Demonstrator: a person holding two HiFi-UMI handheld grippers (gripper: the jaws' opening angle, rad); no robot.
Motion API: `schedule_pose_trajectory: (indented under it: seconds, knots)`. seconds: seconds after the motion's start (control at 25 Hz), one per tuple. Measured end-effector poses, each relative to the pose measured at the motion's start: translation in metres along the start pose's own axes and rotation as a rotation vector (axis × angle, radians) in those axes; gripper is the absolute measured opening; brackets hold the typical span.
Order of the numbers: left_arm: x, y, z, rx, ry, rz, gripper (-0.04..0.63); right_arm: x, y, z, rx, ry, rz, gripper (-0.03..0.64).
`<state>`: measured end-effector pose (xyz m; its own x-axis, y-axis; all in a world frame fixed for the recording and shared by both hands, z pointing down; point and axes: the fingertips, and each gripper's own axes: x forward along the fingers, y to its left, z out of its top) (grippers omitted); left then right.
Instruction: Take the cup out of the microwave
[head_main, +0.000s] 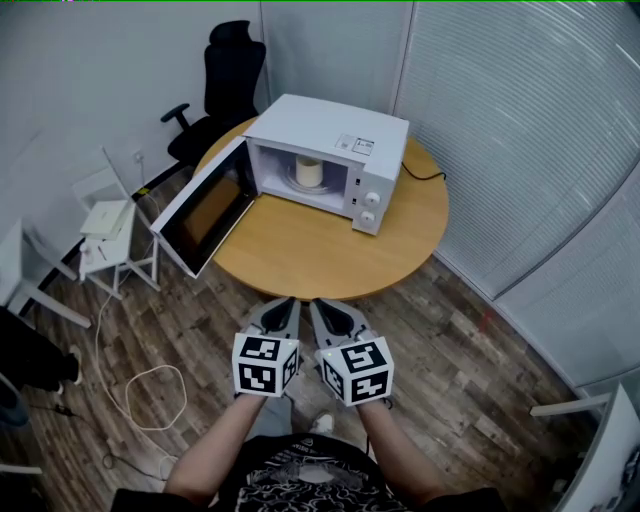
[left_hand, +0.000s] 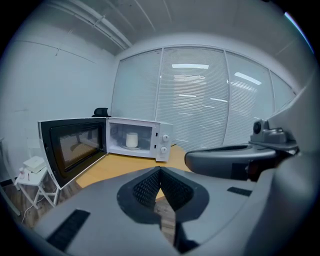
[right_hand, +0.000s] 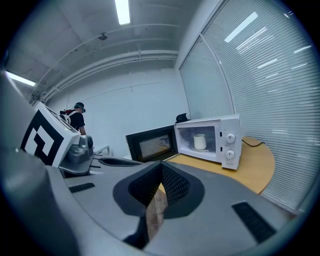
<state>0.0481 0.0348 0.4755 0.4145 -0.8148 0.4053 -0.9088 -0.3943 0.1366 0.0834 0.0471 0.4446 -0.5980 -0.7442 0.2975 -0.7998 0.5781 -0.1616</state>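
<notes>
Facing open microwave (head_main: 330, 125) upper-centre, approach step; we've left gripper (head_main: 283, 303) & right gripper (head_main: 323, 304) jaws together, empty; next: open, reach cup (head_main: 308, 172).

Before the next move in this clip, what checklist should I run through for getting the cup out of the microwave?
1. Microwave door swung open: ok.
2. Cup upright inside microwave: ok.
3. Left gripper fingers open: not ok, shut, empty.
4. Right gripper fingers open: not ok, shut, empty.
5. Grippers near cup: not ok, short of the table edge.
6. Cup full or empty: cannot tell.
</notes>
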Motion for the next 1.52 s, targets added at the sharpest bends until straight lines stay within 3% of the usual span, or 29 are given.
schedule_pose_trajectory:
  seconds: [0.48, 1.0, 1.52]
  knots:
    - [0.070, 0.070, 0.035, -0.009, -0.002, -0.054, 0.009, 0.095, -0.030, 0.027, -0.001, 0.021, -0.053, 0.015]
    - [0.124, 0.143, 0.080, 0.011, -0.012, -0.194, 0.009, 0.192, -0.038, 0.068, -0.005, 0.032, -0.180, 0.015]
    - [0.141, 0.174, 0.092, 0.011, -0.032, -0.272, 0.009, 0.221, -0.035, 0.077, -0.015, 0.040, -0.272, 0.015]
